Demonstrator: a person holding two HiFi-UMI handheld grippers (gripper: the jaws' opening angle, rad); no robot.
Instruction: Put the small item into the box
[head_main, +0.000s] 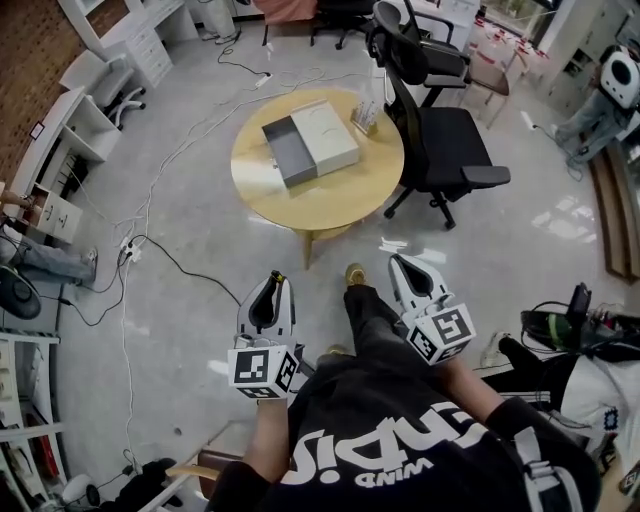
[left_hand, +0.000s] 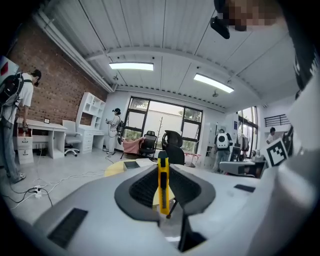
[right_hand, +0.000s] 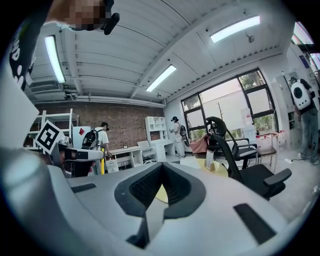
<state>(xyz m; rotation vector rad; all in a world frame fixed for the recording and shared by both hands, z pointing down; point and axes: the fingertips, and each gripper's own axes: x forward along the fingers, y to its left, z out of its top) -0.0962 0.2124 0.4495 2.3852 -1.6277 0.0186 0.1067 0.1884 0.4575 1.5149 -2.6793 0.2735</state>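
Jaws on my left gripper (head_main: 272, 287) pinch a slim yellow utility knife (left_hand: 163, 184); those on my right gripper (head_main: 405, 268) are pressed together, empty; I should step up to the open grey box (head_main: 290, 155) on the round wooden surface (head_main: 330, 205) before releasing.

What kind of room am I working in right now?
Probably a shared office or lab workspace: black office chairs, white desks along a brick wall, and cables trailing across the floor.

Open floor (head_main: 200, 250) reaches the table (head_main: 330, 205) and box (head_main: 325, 135) (black chair (head_main: 445, 140) crowds the right)
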